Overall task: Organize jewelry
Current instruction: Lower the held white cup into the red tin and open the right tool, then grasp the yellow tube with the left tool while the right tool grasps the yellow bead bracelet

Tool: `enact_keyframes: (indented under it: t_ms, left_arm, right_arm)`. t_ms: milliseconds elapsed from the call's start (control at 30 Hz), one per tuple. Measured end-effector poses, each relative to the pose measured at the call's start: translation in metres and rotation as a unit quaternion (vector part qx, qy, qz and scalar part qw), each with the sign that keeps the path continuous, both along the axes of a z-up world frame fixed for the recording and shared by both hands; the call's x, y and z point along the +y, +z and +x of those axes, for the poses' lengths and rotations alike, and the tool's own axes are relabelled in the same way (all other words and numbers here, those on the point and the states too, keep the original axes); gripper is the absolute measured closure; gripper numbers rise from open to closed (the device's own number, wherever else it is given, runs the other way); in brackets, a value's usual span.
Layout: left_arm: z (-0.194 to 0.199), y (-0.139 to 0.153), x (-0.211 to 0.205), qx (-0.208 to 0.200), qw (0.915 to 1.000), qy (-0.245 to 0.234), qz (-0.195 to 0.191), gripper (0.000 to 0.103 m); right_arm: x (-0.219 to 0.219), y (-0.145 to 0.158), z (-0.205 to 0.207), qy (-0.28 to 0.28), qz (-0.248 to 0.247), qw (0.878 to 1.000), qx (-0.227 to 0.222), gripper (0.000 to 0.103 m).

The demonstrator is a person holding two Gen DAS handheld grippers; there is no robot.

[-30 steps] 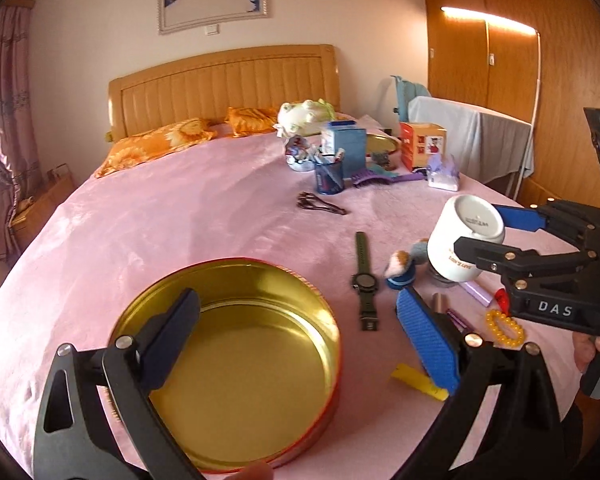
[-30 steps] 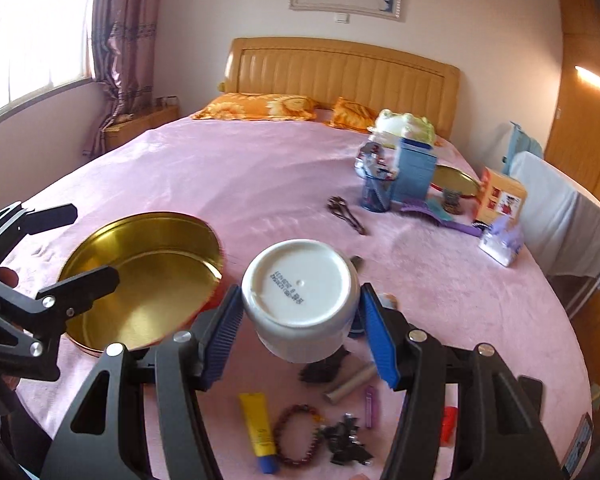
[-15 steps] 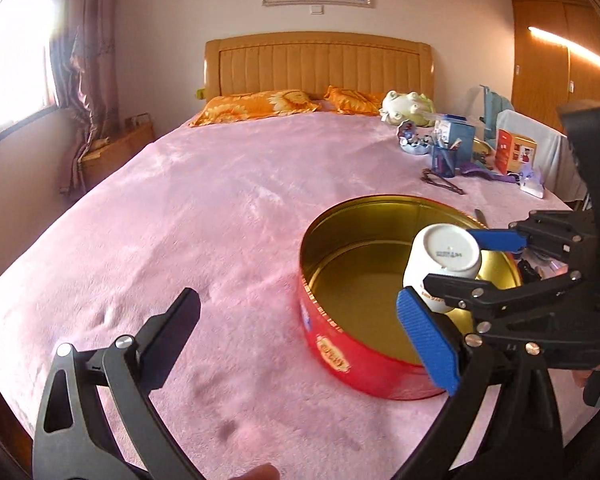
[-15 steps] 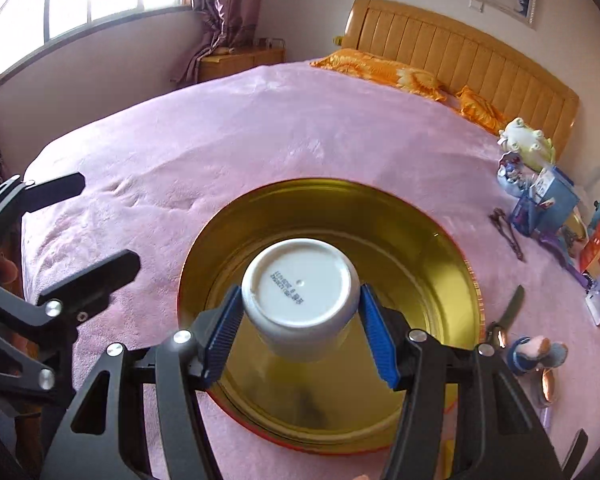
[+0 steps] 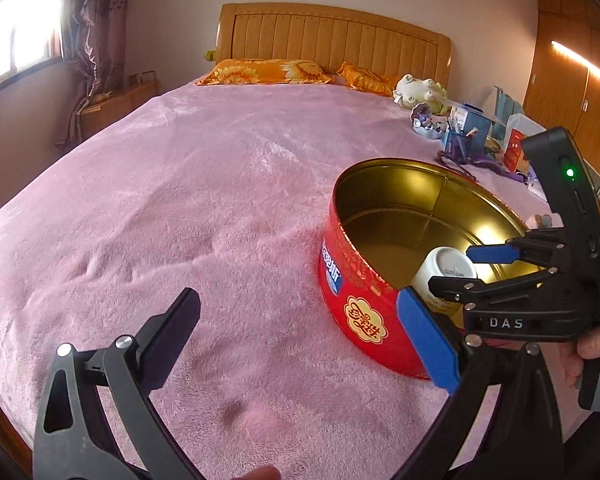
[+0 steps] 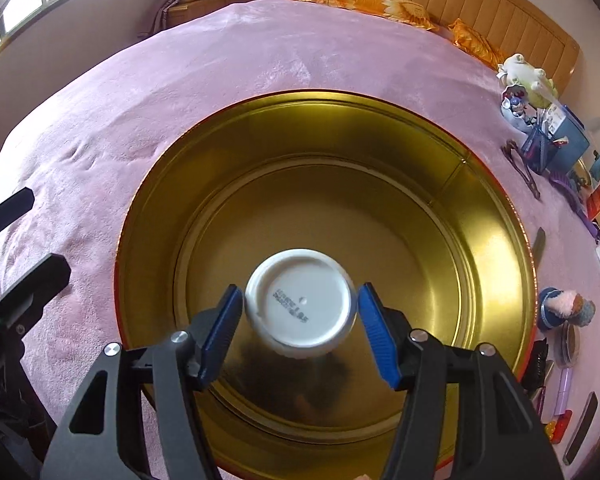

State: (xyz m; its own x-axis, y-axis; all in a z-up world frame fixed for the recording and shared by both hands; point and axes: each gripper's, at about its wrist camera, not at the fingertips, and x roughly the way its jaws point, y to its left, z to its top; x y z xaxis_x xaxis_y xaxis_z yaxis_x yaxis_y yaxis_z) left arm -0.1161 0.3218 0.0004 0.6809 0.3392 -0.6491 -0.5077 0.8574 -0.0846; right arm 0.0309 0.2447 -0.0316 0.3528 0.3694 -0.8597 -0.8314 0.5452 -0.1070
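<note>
A red tin (image 5: pixel 364 312) with gold inside, a white cup (image 6: pixel 300 304), a pink blanket (image 5: pixel 180 200).

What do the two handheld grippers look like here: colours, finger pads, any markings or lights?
Both are black plastic scissor-frame tools with silver rivets. The right gripper has ribbed blue finger pads, white "DAS" lettering and a green light on its handle. The left gripper shows one blue pad; the other looks black.

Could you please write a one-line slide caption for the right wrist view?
Right gripper lowers an upside-down white cup into the round gold-lined tin on the pink bedspread.
</note>
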Motion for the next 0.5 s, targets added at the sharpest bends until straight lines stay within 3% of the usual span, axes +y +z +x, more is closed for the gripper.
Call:
enact_keyframes:
  t_ms: [233,500]
  left_arm:
    - [-0.001,0.014,-0.018,-0.011,0.9998,-0.014,0.007,0.007]
    - [0.006,0.026,-0.075,-0.028,0.9969,-0.073,0.000,0.007]
  right_arm:
    - [-0.037,0.041,-0.002,-0.011,0.077,0.997,-0.028,0.009]
    - [-0.144,0.077,-0.013,-0.064,0.146,0.984,-0.079,0.007]
